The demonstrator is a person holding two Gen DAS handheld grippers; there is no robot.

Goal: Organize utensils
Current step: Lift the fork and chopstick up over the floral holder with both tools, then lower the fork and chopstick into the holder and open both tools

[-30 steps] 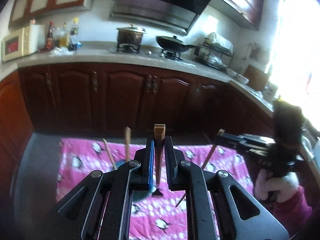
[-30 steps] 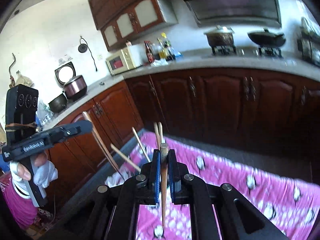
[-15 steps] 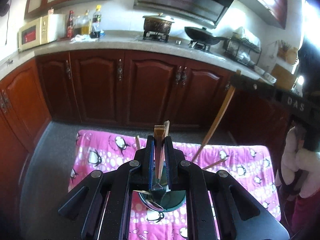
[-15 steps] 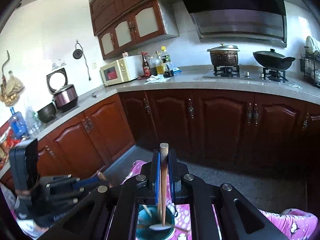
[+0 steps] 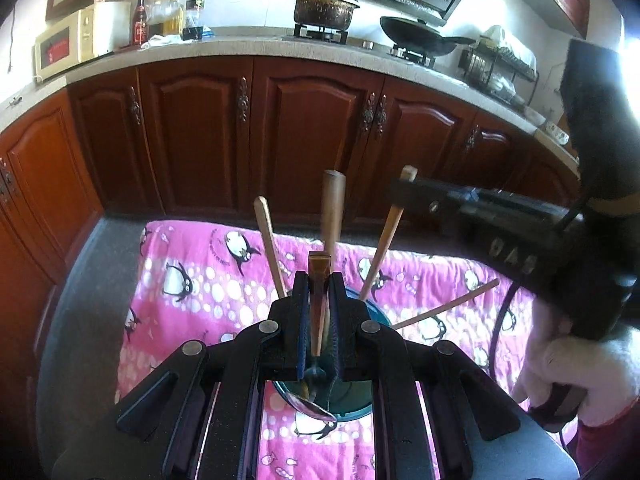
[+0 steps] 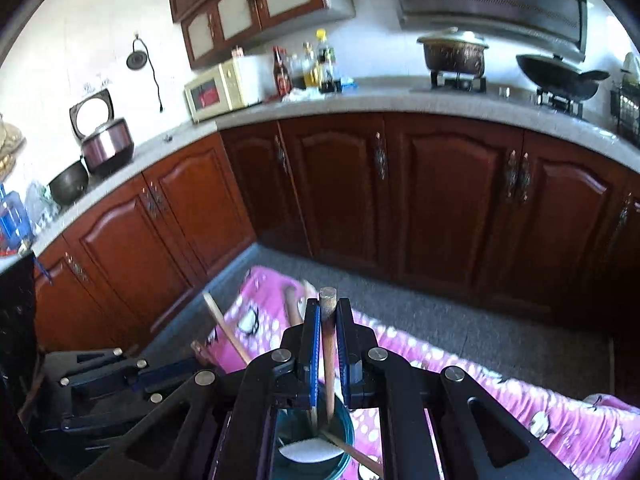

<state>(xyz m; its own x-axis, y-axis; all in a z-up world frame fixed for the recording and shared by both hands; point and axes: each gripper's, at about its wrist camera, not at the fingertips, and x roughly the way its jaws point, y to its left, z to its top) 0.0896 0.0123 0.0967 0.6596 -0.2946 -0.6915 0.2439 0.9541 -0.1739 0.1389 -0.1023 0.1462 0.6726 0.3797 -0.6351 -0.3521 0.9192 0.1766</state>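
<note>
My left gripper (image 5: pixel 319 284) is shut on a flat brown-handled metal spoon (image 5: pixel 319 272), whose bowl hangs at the rim of the teal cup (image 5: pixel 360 398) right below. Several wooden handles (image 5: pixel 333 208) stand in that cup. My right gripper (image 6: pixel 329 312) is shut on a round wooden-handled utensil (image 6: pixel 329 340), and its lower end reaches down into the teal cup (image 6: pixel 345 436). In the left wrist view the right gripper (image 5: pixel 404 194) comes in from the right, just above the cup. The left gripper (image 6: pixel 120 376) shows low on the left in the right wrist view.
The cup stands on a pink penguin-print cloth (image 5: pixel 192 280) over a grey table. One thin stick (image 5: pixel 448 305) leans out of the cup to the right. A gloved hand (image 5: pixel 568 364) holds the right gripper. Dark wood cabinets (image 5: pixel 312 128) and a counter run behind.
Both grippers have come down and closed in on the teal cup. The right gripper swung in from the side, and its utensil's end now sits in the cup. Both grips are unchanged.
</note>
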